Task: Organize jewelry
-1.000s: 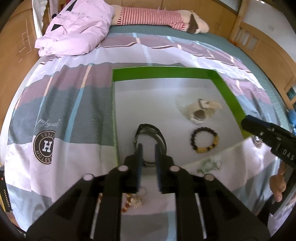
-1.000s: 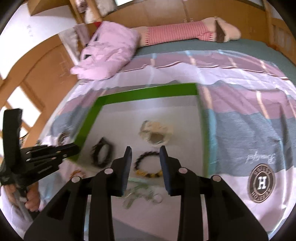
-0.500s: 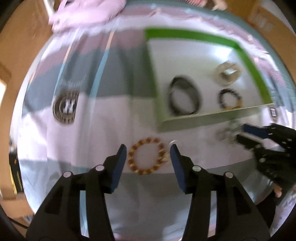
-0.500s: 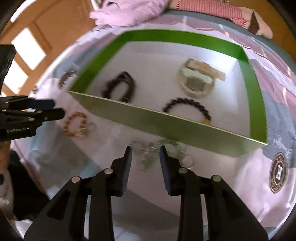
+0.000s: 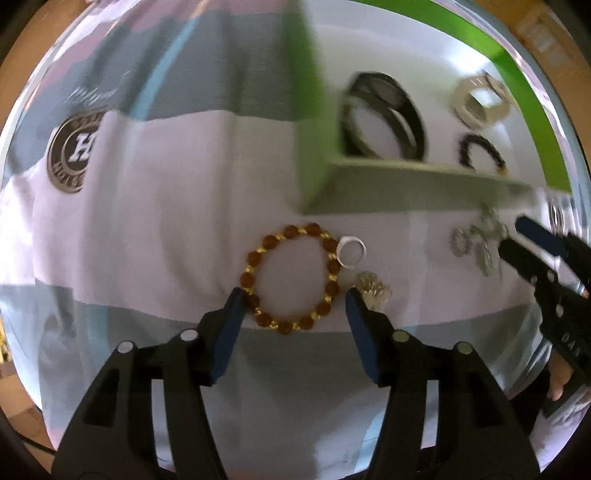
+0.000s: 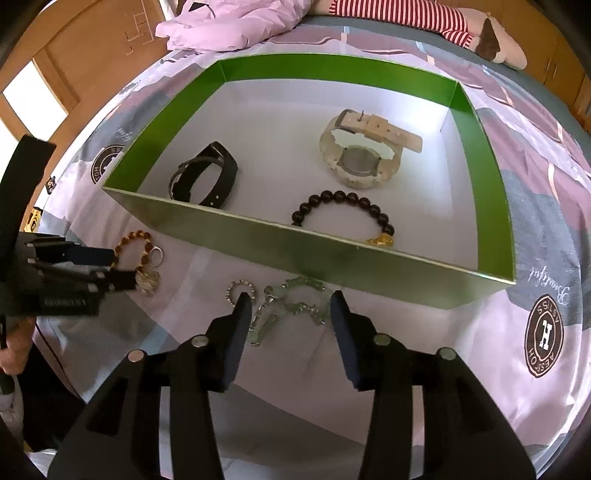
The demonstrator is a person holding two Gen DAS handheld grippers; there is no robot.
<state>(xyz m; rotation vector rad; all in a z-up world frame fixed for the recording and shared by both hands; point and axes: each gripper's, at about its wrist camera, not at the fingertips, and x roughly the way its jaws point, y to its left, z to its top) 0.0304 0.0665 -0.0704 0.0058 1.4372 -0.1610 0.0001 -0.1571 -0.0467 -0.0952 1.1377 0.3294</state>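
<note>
A green box [image 6: 487, 177] on the bed holds a black band [image 6: 207, 177], a cream watch [image 6: 362, 155] and a dark bead bracelet [image 6: 343, 210]. In front of the box lie an amber bead bracelet [image 5: 291, 275] with a silver ring [image 5: 352, 251] and a small charm [image 5: 373, 290], and further right a silver chain [image 6: 291, 306]. My left gripper [image 5: 293, 299] is open, its fingers straddling the amber bracelet. My right gripper [image 6: 290, 301] is open, its tips either side of the silver chain.
The striped bedsheet [image 6: 535, 258] surrounds the box. A pink quilt [image 6: 229, 26] and a striped plush toy [image 6: 424, 16] lie at the far end. A wooden wall panel [image 6: 92, 55] stands to the left. A hand [image 5: 557, 380] holds the right gripper.
Both grippers have dropped from over the box to the bedsheet in front of it and opened wide. The left one now frames the amber bracelet, the right one the silver chain.
</note>
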